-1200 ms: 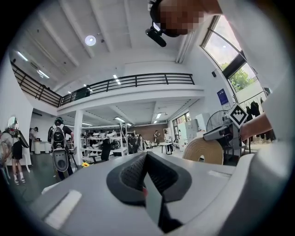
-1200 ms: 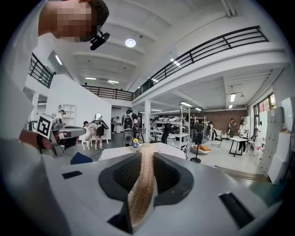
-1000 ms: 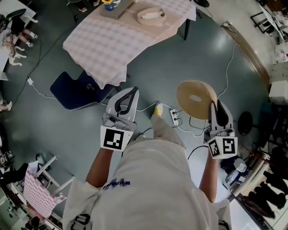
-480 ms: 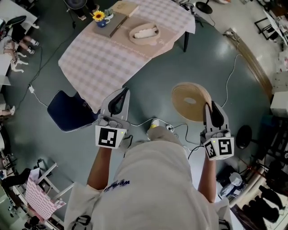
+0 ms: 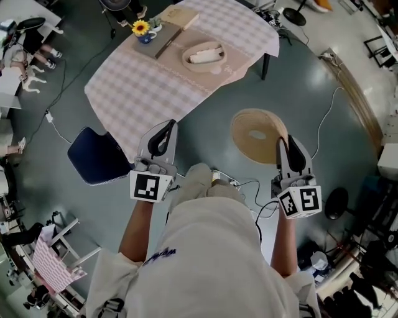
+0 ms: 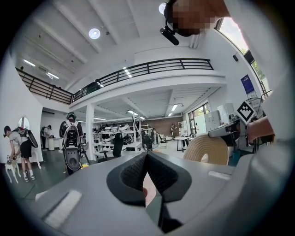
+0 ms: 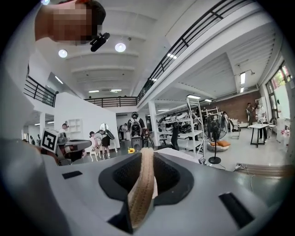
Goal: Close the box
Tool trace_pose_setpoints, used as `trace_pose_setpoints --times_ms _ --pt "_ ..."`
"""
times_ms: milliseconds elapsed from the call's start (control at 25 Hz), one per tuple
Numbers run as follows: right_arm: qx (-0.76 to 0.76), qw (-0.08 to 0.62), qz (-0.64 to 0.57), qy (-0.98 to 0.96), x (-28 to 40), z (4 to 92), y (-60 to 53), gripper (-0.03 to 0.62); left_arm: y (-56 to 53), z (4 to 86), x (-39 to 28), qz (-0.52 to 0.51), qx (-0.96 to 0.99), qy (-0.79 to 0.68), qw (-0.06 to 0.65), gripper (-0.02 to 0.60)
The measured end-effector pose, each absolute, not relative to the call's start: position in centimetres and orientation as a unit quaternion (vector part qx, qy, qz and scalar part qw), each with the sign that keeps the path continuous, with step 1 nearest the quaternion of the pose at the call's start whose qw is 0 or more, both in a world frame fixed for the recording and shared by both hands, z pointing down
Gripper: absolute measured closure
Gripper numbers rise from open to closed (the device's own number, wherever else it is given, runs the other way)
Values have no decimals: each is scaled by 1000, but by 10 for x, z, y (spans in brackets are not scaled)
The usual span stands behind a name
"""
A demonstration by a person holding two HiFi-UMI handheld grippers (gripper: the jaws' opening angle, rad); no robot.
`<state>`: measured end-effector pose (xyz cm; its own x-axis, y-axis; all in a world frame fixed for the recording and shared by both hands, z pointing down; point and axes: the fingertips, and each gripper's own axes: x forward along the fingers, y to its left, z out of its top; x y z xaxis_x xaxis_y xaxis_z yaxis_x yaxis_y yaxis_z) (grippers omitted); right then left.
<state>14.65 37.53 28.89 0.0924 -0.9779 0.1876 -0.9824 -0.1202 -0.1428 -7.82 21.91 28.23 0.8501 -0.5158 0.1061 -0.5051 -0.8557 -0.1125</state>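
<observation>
A round woven box with something white inside stands open on the checked tablecloth, far ahead of both grippers. My right gripper is shut on the rim of the round woven lid, held out over the floor. In the right gripper view the lid's tan edge runs between the jaws. My left gripper is at the table's near corner, its jaws together with nothing in them. The left gripper view shows the lid off to the right.
On the table lie a book, a second book and a cup with a yellow flower. A dark blue chair stands left of the table. Cables and a power strip lie on the floor. People stand in the hall.
The person has walked forward, so the table and the box sit nearer in the head view. Both grippers travelled along with them, and the lid stays in the right one.
</observation>
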Motion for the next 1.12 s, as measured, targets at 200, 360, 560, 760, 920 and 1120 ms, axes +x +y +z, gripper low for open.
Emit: trace_pose_setpoints --times_ms 200,360,560,760,920,1120 --pt "725 -5 136 -675 146 294 337 511 189 294 -81 -69 -956 284 23 580" --pt "717 -10 136 -683 153 297 297 511 153 312 -74 -74 -955 285 16 580" --pt "711 -15 151 -687 162 302 241 511 104 314 -58 -77 -954 291 16 580" --pt "701 -21 164 -693 165 298 184 513 41 298 -50 -62 -951 303 18 580" --pt "695 -15 164 -699 167 296 142 513 2 301 -48 -65 -949 308 21 580" --pt "693 -8 166 -702 168 296 97 513 -35 319 -50 -72 -947 314 2 580"
